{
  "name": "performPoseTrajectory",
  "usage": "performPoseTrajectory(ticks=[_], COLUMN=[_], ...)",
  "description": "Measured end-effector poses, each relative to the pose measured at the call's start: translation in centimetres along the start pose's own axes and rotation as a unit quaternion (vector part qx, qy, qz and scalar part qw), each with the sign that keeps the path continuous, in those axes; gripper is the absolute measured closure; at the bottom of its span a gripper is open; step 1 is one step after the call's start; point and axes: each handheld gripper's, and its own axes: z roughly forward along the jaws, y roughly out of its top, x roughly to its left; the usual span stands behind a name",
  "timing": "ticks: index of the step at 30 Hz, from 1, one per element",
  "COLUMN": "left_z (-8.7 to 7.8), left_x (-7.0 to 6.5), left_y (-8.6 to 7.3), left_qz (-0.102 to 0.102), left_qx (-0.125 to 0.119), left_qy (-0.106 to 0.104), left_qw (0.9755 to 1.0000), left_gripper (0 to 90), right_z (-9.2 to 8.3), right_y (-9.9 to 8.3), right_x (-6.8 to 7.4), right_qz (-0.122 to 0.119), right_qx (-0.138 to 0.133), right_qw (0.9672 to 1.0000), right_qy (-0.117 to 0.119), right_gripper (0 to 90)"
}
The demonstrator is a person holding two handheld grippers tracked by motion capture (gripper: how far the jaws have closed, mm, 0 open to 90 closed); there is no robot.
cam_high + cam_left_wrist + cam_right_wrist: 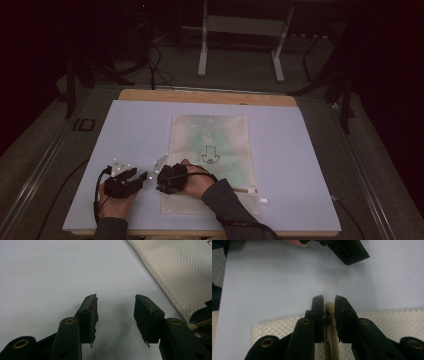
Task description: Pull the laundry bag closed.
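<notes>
Mesh bag (210, 160) lies flat at the centre of the high view, on the pale sheet (130, 130) that covers the bench (200, 96), whose wooden edge shows along the upper side of the sheet. A green tint shows through the mesh, and a dark arrow print (210, 155) sits near its middle; what is inside I cannot make out. Along the bag's lower end runs a zipper, with a small pull tab (246, 190) at the lower right.

Down at the lower left of that view, the right hand-held gripper (162, 176) sits over the bag's left edge. In the right gripper view its jaws stand a narrow gap apart with a beige tab (329, 308) of the bag between them; the pads lie close to it on both sides, and whether they press on it I cannot tell. White mesh spreads across the bottom of that view.

Just left of it, the left hand-held gripper (142, 176) rests over bare sheet, near the bag's edge but apart from it. In the left gripper view (115, 312) its jaws are spread wide with nothing between them, the mesh off to the upper right.

Behind the bench, at the top of the high view, a grey metal stand (240, 30) stands on the floor with cables (157, 67) trailing at the upper left.
</notes>
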Motion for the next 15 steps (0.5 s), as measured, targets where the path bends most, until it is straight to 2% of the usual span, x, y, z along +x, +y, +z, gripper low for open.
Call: performPoseTrajectory(ticks=[9,15], left_z=[0.0,0.0], left_x=[0.0,0.0], left_y=[0.0,0.0], left_qz=[0.000,0.000], left_qx=[0.000,0.001], left_qy=[0.000,0.000], left_qw=[1.0000,1.0000], left_gripper=[52.6,52.6], right_z=[1.0,1.2], right_y=[0.7,0.8], right_x=[0.1,0.3], right_qz=[0.001,0.001], right_qx=[0.024,0.029], right_qw=[0.9997,0.9995], right_qy=[-0.009,-0.010], right_gripper=[76.1,80.1])
